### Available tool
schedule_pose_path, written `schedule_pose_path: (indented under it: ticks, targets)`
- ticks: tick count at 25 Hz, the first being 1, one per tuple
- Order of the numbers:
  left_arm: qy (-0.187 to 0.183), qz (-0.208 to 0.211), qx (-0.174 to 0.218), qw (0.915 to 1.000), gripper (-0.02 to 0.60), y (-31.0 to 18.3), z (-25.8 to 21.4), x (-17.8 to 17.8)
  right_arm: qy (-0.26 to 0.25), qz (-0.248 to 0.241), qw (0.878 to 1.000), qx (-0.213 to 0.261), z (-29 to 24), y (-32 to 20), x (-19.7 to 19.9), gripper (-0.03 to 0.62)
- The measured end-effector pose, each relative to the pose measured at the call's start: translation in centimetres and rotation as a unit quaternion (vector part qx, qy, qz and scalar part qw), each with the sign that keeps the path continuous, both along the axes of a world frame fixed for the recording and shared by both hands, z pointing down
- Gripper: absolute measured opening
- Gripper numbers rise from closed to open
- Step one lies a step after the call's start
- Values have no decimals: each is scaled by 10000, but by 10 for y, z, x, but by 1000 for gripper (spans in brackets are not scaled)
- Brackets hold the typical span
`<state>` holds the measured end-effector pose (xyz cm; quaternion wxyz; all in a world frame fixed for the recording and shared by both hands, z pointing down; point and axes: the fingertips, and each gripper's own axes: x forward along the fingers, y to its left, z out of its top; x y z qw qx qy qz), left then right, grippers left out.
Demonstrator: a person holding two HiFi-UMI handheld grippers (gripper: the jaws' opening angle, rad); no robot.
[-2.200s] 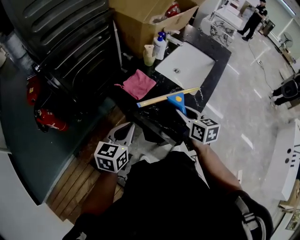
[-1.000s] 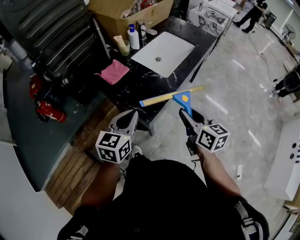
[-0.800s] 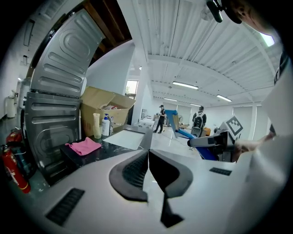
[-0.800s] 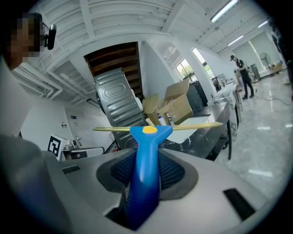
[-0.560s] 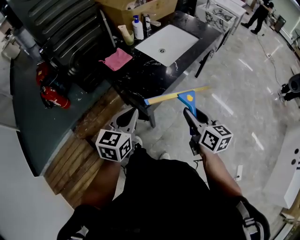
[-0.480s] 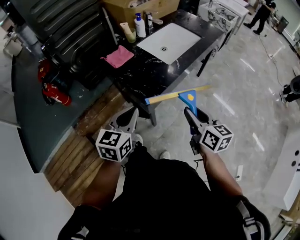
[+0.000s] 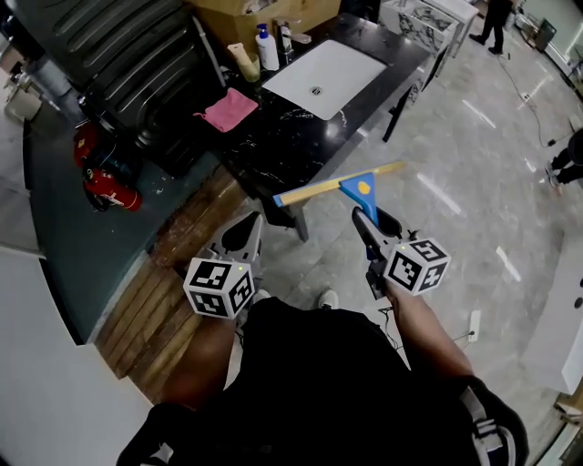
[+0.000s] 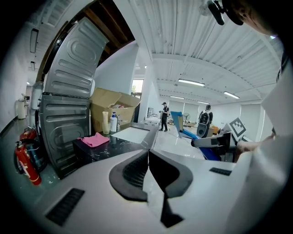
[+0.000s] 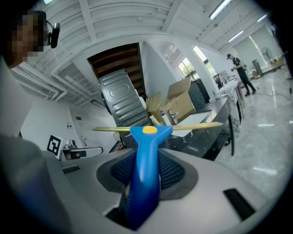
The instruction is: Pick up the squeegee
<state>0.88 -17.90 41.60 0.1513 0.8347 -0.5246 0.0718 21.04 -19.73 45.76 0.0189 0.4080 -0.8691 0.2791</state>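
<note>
The squeegee has a blue handle (image 7: 363, 193) with a yellow dot and a long yellow blade (image 7: 314, 188). My right gripper (image 7: 366, 221) is shut on the handle and carries it in the air over the tiled floor, clear of the black counter (image 7: 273, 146). In the right gripper view the handle (image 9: 145, 169) stands between the pads, with the blade (image 9: 192, 125) lying level across the top. My left gripper (image 7: 248, 234) is at the lower left, shut with nothing in it; its tips meet in the left gripper view (image 8: 149, 151).
The counter holds a white sink (image 7: 332, 77), a pink cloth (image 7: 228, 109) and a soap bottle (image 7: 267, 50). A ribbed dark metal panel (image 7: 127, 55), a red fire extinguisher (image 7: 114, 187) and wooden planks (image 7: 164, 300) lie to the left. A person (image 7: 496, 14) stands far off.
Both grippers have drawn back from the counter, which now sits farther up the head view. The right gripper still holds the squeegee, and the left stays shut.
</note>
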Motion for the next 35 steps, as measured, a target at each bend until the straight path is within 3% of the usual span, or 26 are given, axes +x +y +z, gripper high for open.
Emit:
schedule_pose_path:
  ticks: [7, 22, 35]
  targets:
    - [6, 472, 104, 9988, 18, -13, -13, -8, 43, 450, 9990, 58, -7, -8, -13, 138]
    - [48, 967, -35, 9953, 18, -33, -2, -66, 204, 1109, 9936, 113, -11, -12, -61, 139]
    - [172, 1139, -98, 9933, 18, -36, 6, -75, 484, 1176, 9919, 51, -9, -6, -69, 138]
